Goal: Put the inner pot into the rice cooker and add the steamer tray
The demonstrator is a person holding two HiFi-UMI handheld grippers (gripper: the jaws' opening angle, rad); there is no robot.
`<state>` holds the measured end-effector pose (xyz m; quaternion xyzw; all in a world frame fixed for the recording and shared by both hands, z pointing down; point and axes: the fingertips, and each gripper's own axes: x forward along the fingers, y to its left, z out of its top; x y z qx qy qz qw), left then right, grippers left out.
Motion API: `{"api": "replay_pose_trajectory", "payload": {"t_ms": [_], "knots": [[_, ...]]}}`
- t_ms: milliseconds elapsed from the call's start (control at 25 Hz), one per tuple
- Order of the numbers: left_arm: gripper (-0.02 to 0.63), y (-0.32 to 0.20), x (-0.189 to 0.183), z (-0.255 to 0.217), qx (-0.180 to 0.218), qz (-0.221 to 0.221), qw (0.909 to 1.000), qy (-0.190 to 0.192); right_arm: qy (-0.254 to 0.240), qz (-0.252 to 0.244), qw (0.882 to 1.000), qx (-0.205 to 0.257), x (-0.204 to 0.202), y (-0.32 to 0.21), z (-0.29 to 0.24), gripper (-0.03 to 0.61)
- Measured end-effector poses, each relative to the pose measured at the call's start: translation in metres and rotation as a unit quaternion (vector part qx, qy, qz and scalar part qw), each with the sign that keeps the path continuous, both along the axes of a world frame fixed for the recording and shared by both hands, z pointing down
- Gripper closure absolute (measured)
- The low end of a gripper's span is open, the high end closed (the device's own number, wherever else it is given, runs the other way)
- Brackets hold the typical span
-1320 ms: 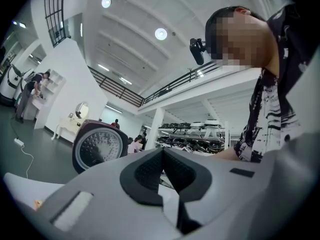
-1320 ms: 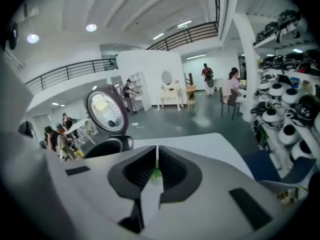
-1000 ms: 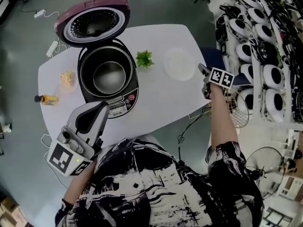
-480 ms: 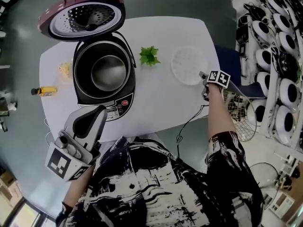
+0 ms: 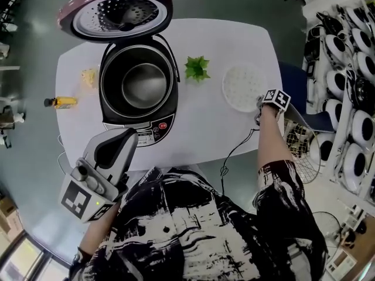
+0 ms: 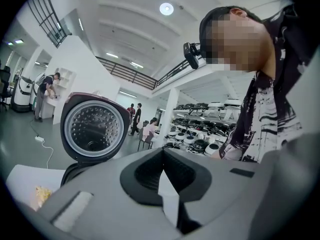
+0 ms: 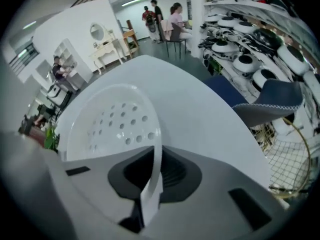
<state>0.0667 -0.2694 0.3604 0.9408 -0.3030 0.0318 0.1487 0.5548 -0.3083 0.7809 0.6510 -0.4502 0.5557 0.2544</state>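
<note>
Inner pot (image 5: 143,84) seated in rice cooker (image 5: 153,134). Steamer tray (image 5: 241,86), tabletop (image 5: 199,122) right edge, just clamped by right hand-held gripper (image 7: 150,181); placement remaining. Left hand-held gripper (image 6: 161,156) seemingly together.

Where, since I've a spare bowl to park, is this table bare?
Bare: the white table in front, between the black rice cooker and white perforated steamer tray; also behind the green leafy sprig. Crowded: the left strip with the yellow bottle.

The right hand-held gripper (image 5: 261,106) just closed on the steamer tray (image 5: 242,86).
</note>
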Motion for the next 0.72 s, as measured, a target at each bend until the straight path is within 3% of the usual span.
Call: {"api": "replay_pose_trajectory", "payload": {"t_ms": [200,320,440,600,720], "knots": [[0.609,0.003,-0.003,-0.005,0.009,0.008,0.9998,0.013,0.006,-0.011,1.000,0.006,0.002,0.006,-0.021,0.577],[0.609,0.006,-0.005,-0.014,0.018,0.020,0.9993,0.024,-0.014,-0.001,0.999,0.038,-0.005,0.004,-0.049,0.578],[0.609,0.012,-0.007,-0.023,0.031,0.034,0.9981,0.041,-0.022,-0.026,0.996,0.085,-0.019,-0.005,-0.094,0.578],[0.609,0.021,-0.016,-0.035,0.050,0.050,0.9956,0.062,-0.040,-0.086,0.982,0.165,-0.066,-0.033,-0.172,0.578],[0.609,0.031,-0.021,-0.041,0.062,0.055,0.9938,0.075,-0.057,-0.156,0.962,0.217,-0.122,-0.056,-0.230,0.578]]}}
